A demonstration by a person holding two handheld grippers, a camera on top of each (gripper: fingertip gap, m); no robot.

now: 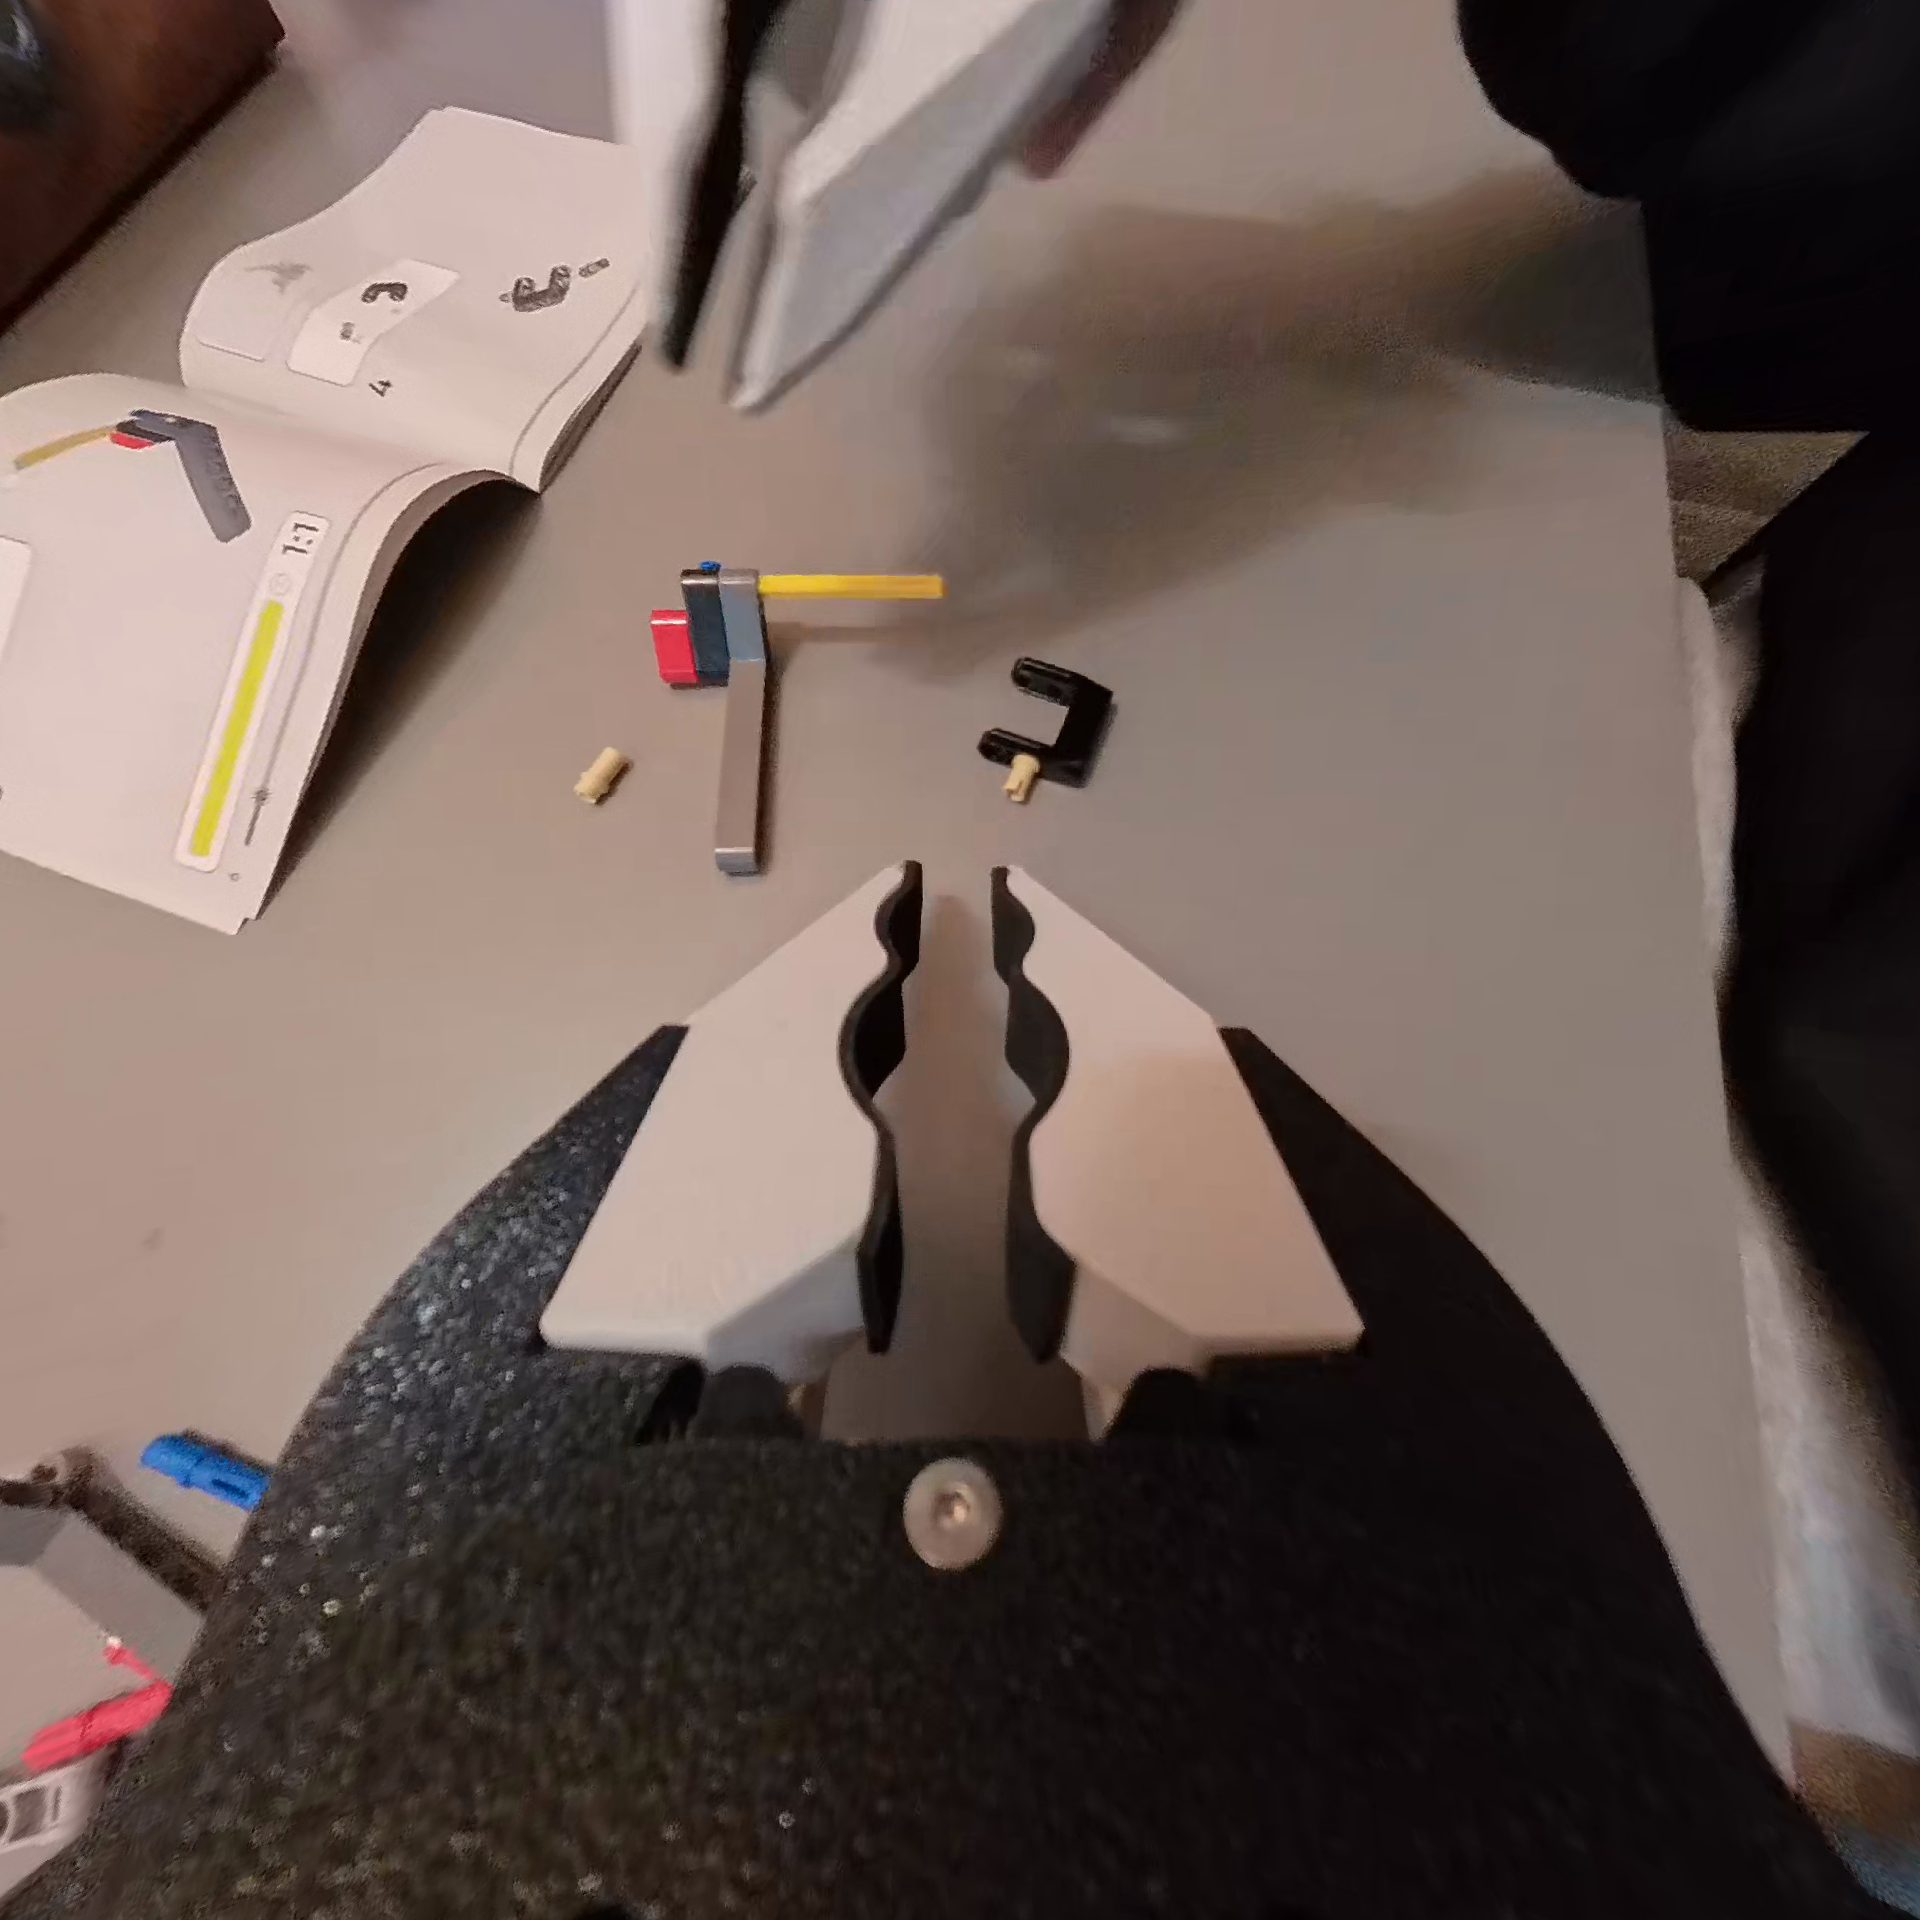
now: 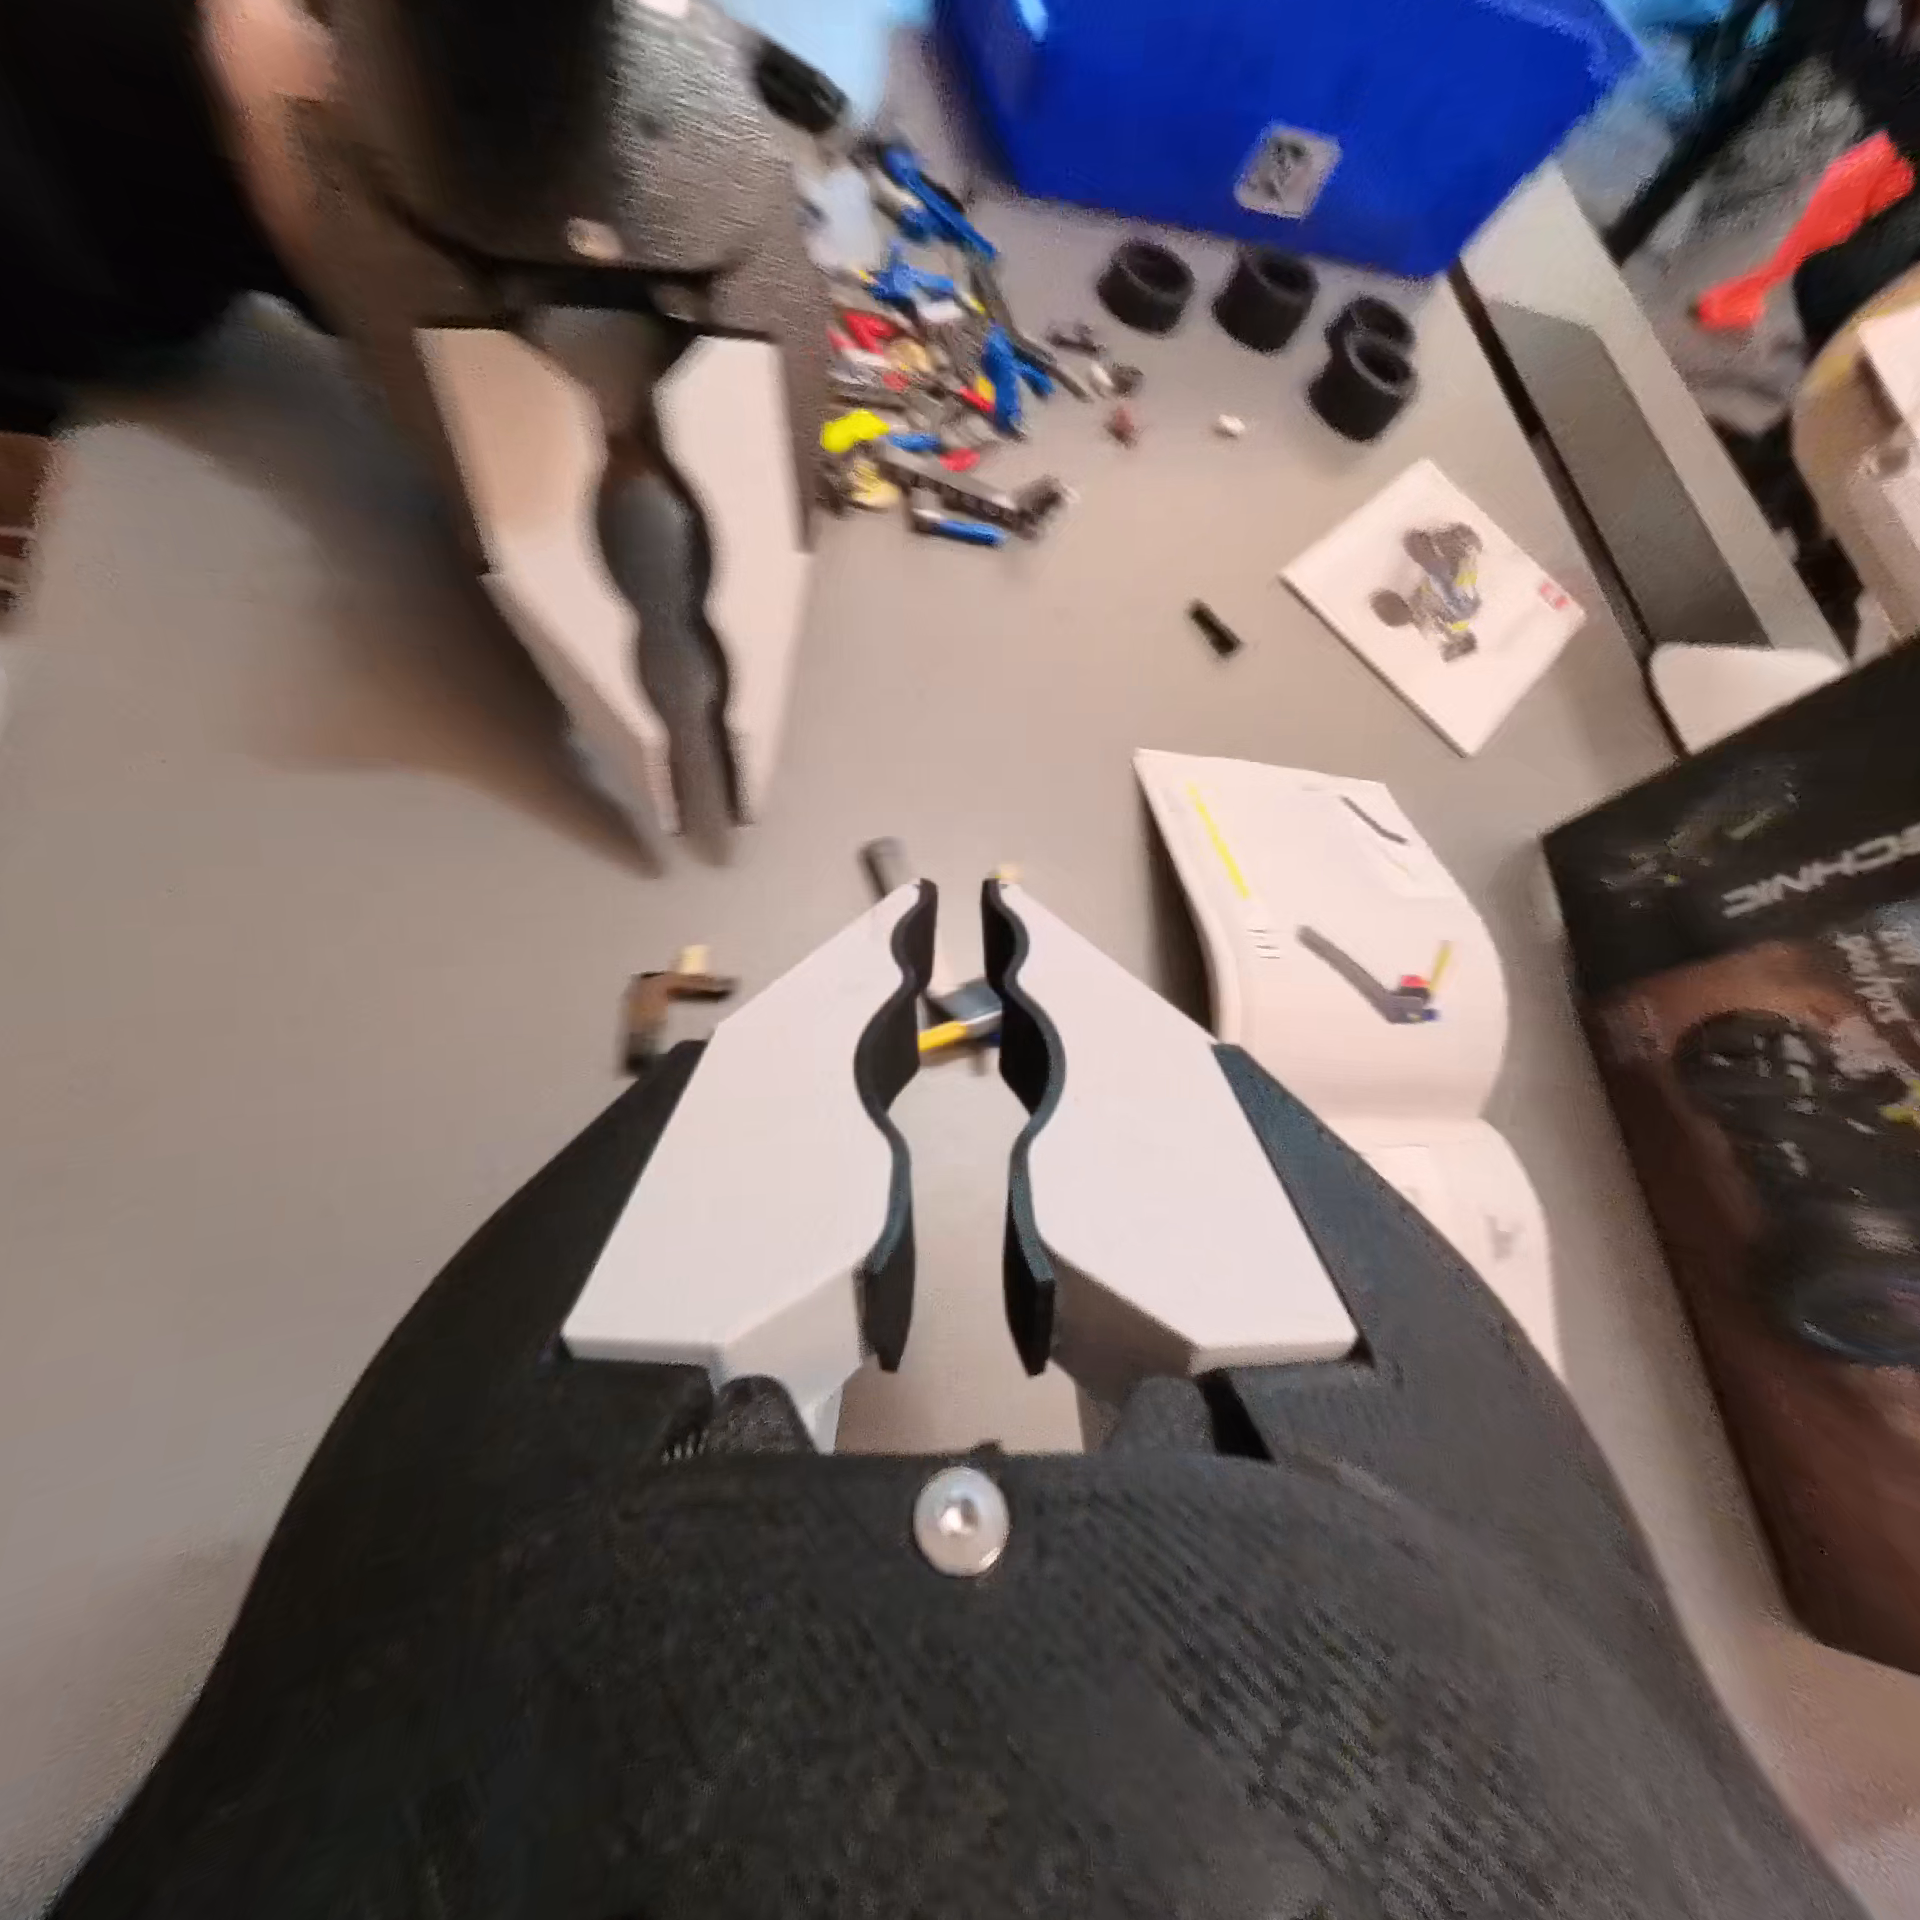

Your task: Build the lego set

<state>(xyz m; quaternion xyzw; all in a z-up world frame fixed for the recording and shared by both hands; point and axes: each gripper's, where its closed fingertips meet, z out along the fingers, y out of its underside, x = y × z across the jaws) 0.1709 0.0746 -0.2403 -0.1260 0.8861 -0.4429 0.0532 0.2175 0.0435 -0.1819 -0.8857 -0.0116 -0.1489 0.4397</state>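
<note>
A small assembly (image 1: 727, 644) lies on the grey table: a grey beam, a dark blue beam, a red piece and a yellow axle. A black U-shaped piece (image 1: 1055, 717) with a tan pin (image 1: 1020, 777) in it lies to its right. A loose tan pin (image 1: 601, 774) lies to its left. My left gripper (image 1: 954, 878) is narrowly open and empty, just short of these parts. My right gripper (image 2: 958, 894) is narrowly open and hovers over the assembly (image 2: 951, 1034), whose yellow axle shows between the jaws. It is blurred in the left wrist view (image 1: 717, 374).
An open instruction booklet (image 1: 312, 468) lies left of the assembly. The right wrist view shows a pile of loose pieces (image 2: 935, 395), black tyres (image 2: 1257, 301), a blue bin (image 2: 1247, 104), a small booklet (image 2: 1434, 603), a black pin (image 2: 1214, 627) and the dark set box (image 2: 1766, 1091). One gripper's finger ends stand about 8 centimetres off the other's. Between my left fingertips and the black U-shaped piece (image 1: 1055, 717) there is roughly 5 centimetres.
</note>
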